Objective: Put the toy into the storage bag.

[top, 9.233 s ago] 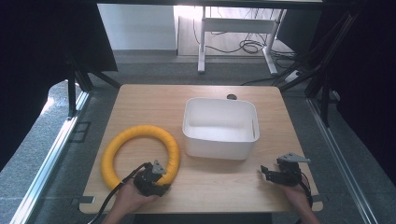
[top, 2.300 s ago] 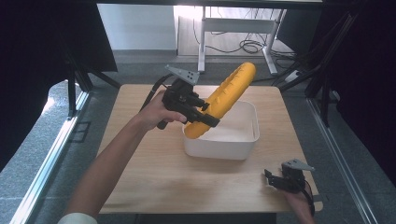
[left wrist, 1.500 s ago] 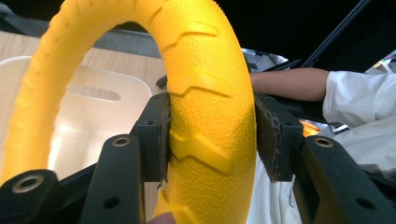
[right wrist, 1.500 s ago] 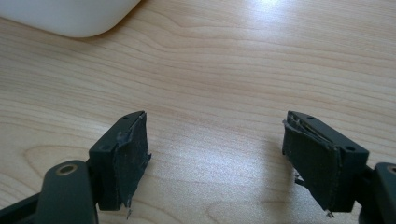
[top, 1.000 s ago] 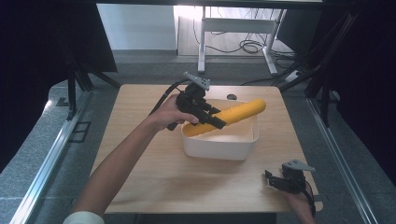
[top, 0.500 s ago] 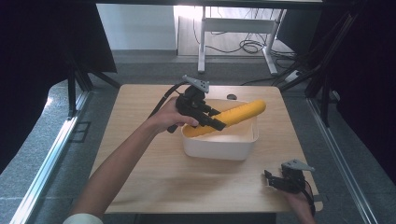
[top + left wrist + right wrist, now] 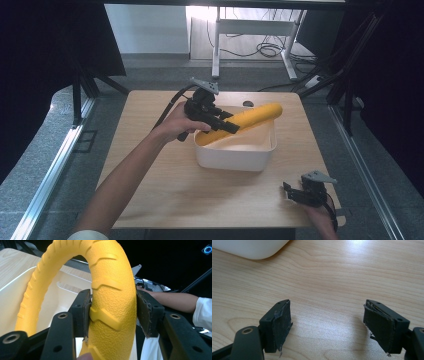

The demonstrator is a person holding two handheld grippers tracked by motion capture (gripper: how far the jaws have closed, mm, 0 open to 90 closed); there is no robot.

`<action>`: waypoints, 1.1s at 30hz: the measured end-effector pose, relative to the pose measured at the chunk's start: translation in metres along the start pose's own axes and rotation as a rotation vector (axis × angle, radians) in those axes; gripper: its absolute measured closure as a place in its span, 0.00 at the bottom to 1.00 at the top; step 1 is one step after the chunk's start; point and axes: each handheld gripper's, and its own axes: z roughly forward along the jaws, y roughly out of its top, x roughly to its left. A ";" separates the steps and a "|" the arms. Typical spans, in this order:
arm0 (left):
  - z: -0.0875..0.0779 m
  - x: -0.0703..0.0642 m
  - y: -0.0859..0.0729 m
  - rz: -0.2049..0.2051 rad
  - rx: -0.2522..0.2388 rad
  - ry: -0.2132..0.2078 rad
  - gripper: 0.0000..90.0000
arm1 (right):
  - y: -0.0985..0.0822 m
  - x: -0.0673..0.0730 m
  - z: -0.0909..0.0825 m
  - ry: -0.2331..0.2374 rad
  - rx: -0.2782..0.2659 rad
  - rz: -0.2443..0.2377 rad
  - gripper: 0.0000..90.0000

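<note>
- Left gripper (image 7: pixel 226 123) is clamping the ridged yellow foam ring (image 7: pixel 110 290), tilting it across the white rectangular plastic tub (image 7: pixel 235 157), over its rim
- Right gripper (image 7: pixel 332 325) is resting spread-jawed on bare wooden table (image 7: pixel 165 185), near the tub's front corner

A bright yellow ring (image 7: pixel 110 290) with a pebbled surface and raised tread-like ridges. A plain white tub (image 7: pixel 235 155), its inside tinted yellow and pale wood. A light wood table (image 7: pixel 170 185) with fine wavy grain and a small dark spot near its far edge. Both grippers, left (image 7: pixel 112 312) and right (image 7: pixel 328 325), are black with dark grey, frayed pads (image 7: pixel 280 325). Each carries a grey plate (image 7: pixel 204 85). A white sleeve (image 7: pixel 202 312). Grey speckled floor (image 7: pixel 45 130), dark surroundings.
</note>
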 end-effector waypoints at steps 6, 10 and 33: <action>-0.004 0.002 0.001 -0.017 -0.021 0.066 0.49 | 0.000 0.000 0.000 0.000 0.002 0.002 0.25; -0.008 0.003 0.001 -0.018 -0.034 0.096 0.47 | 0.000 0.000 0.000 0.002 0.002 0.001 0.25; -0.045 -0.004 -0.014 -0.001 -0.112 0.231 0.36 | 0.000 0.000 0.002 0.007 0.007 -0.007 0.25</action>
